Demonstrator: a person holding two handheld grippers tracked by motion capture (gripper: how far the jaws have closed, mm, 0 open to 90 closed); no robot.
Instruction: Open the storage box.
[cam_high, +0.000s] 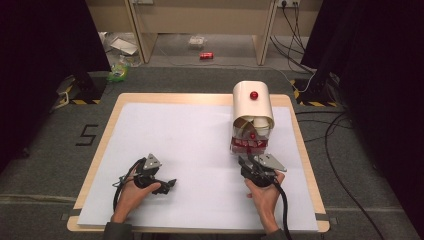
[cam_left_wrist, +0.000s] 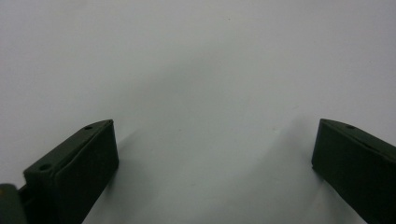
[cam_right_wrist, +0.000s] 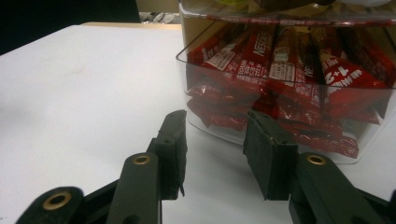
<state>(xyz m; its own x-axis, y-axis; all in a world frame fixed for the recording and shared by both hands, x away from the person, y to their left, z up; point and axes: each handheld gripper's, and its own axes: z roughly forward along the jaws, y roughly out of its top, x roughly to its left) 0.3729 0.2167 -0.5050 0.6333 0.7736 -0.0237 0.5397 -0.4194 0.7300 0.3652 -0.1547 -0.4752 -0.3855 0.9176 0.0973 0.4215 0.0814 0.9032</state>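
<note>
A clear plastic box (cam_high: 248, 144) packed with red sachets (cam_right_wrist: 280, 70) stands at the right of the white table sheet (cam_high: 200, 140). A cream rounded cover (cam_high: 252, 105) with a red knob (cam_high: 254, 95) sits over its back part, with white and brown items under the cover's front edge. My right gripper (cam_high: 246, 161) points at the box's front wall, just short of it, with its jaws apart and nothing between them (cam_right_wrist: 215, 121). My left gripper (cam_high: 167, 185) rests low over the bare sheet at the front left, its jaws wide apart and empty (cam_left_wrist: 215, 126).
The wooden table edge (cam_high: 100, 145) frames the white sheet. Dark curtains stand on both sides. Cables (cam_high: 340, 165) run over the floor at the right. A red can (cam_high: 206, 55) and some litter lie on the floor behind the table.
</note>
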